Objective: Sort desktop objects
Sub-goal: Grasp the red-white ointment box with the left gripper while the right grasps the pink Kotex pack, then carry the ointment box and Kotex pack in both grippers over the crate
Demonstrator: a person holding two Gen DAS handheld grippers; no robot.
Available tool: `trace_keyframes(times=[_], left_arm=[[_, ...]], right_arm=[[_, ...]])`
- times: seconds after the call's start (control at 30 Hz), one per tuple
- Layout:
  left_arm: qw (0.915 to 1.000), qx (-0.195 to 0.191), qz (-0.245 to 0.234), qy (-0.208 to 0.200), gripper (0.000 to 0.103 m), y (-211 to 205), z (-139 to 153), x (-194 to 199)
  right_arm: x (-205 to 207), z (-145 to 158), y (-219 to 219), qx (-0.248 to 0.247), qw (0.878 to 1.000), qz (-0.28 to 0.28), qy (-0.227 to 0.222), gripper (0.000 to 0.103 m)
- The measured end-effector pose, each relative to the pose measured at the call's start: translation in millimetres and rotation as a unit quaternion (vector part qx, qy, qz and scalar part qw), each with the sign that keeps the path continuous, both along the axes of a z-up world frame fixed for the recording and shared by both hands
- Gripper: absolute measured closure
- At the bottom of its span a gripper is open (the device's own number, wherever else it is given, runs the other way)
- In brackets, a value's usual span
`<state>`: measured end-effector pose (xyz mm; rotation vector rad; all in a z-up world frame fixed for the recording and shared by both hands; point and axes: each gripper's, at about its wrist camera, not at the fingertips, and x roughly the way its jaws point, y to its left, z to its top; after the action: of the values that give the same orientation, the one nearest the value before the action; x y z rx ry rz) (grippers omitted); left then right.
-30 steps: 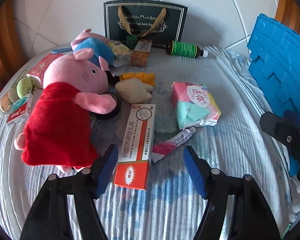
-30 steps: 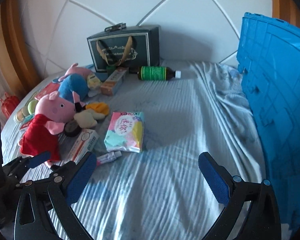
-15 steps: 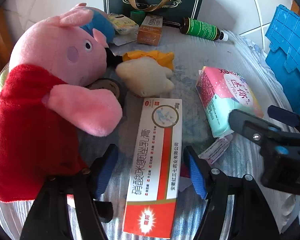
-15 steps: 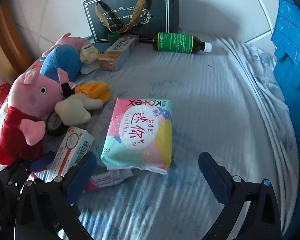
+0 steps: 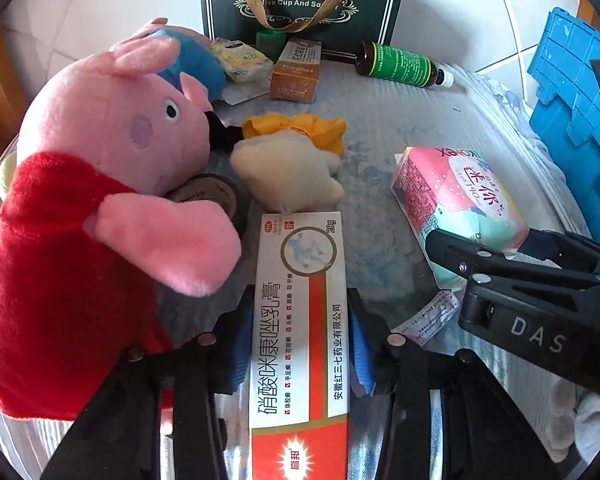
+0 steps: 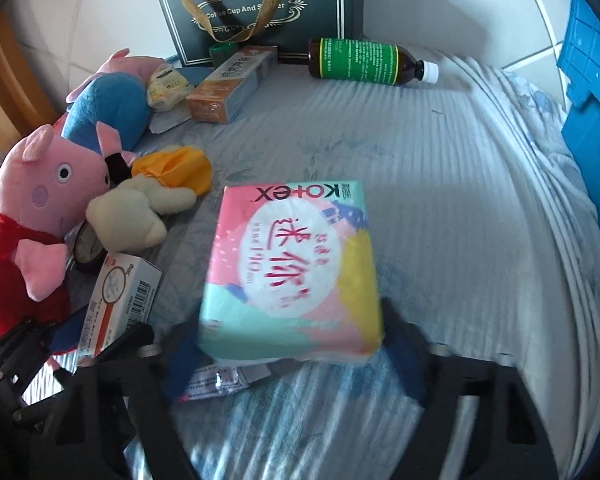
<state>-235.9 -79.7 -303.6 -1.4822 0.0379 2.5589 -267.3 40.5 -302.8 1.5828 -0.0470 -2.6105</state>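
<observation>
A long white and orange ointment box [image 5: 300, 320] lies on the striped bedsheet, and my left gripper [image 5: 300, 300] straddles its middle. Its jaws are closing, and the blue pads [image 5: 240, 344] touch both long sides of the box. A pink and pastel sanitary-pad pack [image 6: 292, 264] lies to the right of the box. My right gripper [image 6: 290, 332] has its jaws closing on the pack's near end, with a pad against each side. A small tube [image 6: 220, 380] lies under that near edge. In the left wrist view the right gripper [image 5: 520, 280] shows as a black body beside the pack [image 5: 456, 200].
A pink pig plush in a red dress [image 5: 100, 200], a cream plush [image 5: 288, 168] and a tape roll [image 5: 208, 196] crowd the box's left and far side. A dark gift bag [image 6: 260, 4], a brown bottle [image 6: 364, 62] and a brown carton [image 6: 228, 88] sit at the back. A blue crate [image 6: 596, 100] stands right.
Both grippers came down and forward over the objects. The left jaws narrowed onto the ointment box and the right jaws narrowed onto the pad pack.
</observation>
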Motion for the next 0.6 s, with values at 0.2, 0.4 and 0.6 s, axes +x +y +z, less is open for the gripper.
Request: trace_keyframes(times=[0.2,0.4,0.6], left_arm=[[0.9995,0.005,0.000,0.032,0.062,-1,27,10],[0.9970,0.007,-0.005,0.076,0.062,4,66,29],[0.9922,0.012,-0.010,0.123,0.062,8,109,54]], right_arm=[[14,21,1,-0.005,1.000,0.005,0.019,0.034],[35,63,5,-0.008,0.998,0.002,0.065,0.034],[66,113,14,-0.009,0.993,-0.004,0.120,0.034]])
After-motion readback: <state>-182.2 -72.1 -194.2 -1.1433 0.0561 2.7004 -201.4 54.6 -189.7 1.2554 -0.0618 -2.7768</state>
